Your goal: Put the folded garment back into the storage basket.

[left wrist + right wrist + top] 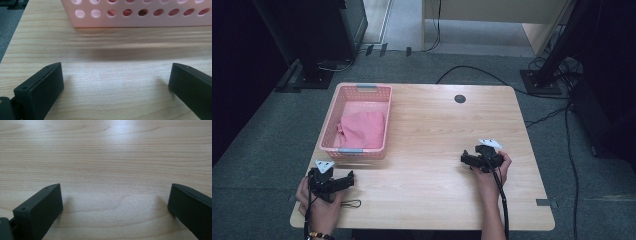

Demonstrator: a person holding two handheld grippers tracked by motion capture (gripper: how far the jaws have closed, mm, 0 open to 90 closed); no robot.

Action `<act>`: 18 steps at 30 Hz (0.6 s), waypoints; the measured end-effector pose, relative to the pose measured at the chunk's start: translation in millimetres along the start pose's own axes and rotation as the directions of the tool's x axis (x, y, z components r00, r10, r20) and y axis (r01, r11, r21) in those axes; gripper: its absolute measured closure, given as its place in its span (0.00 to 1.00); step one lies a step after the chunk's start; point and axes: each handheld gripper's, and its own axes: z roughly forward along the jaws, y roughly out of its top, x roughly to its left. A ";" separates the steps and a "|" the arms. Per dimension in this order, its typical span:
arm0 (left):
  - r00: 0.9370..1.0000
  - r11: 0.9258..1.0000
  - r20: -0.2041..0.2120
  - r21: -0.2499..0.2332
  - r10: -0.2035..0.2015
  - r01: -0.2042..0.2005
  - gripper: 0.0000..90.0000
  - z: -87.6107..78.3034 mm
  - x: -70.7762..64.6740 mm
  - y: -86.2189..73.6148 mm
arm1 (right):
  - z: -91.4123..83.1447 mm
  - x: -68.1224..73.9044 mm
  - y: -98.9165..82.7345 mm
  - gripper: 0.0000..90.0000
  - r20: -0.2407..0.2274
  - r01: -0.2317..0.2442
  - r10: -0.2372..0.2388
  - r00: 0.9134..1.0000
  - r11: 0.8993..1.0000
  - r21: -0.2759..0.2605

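Note:
A pink perforated basket (333, 107) stands on the left part of the wooden table (437, 130), with a crumpled pink cloth (362, 129) lying inside it. My left gripper (343, 181) rests near the table's front left corner, just in front of the basket, open and empty. In the left gripper view the basket's wall (140, 15) rises close ahead of the wide-apart jaws. My right gripper (467, 160) lies at the right of the table, open, pointing left over bare wood (110, 170) with nothing between its jaws.
A dark round cable hole (460, 98) sits near the table's far edge. A thin black cable loop (351, 203) lies by the left hand. Black stands (539, 80) and cables (472, 70) are on the grey floor beyond the table.

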 end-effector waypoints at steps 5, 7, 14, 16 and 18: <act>1.000 1.000 0.000 -0.001 -0.001 0.001 0.00 0.0 -0.1 0.0 | -0.6 -3.1 -0.4 0.00 0.006 -0.006 0.006 1.000 1.000 0.001; 1.000 1.000 0.000 -0.001 -0.001 0.001 0.00 0.1 -0.1 0.0 | -0.8 -4.4 -0.6 0.00 0.008 -0.007 0.007 1.000 1.000 0.001; 1.000 1.000 0.000 0.000 0.000 0.000 0.00 0.0 0.0 0.0 | -1.7 -8.2 -1.3 0.00 0.012 -0.015 0.015 1.000 1.000 0.001; 1.000 1.000 0.000 0.000 0.000 0.000 0.00 0.0 0.0 0.0 | -2.0 -9.8 -1.6 0.00 0.014 -0.016 0.016 1.000 1.000 0.001; 1.000 1.000 0.000 0.000 0.000 0.000 0.00 0.0 0.0 0.0 | -2.3 -11.2 -1.8 0.00 0.018 -0.021 0.021 1.000 1.000 0.000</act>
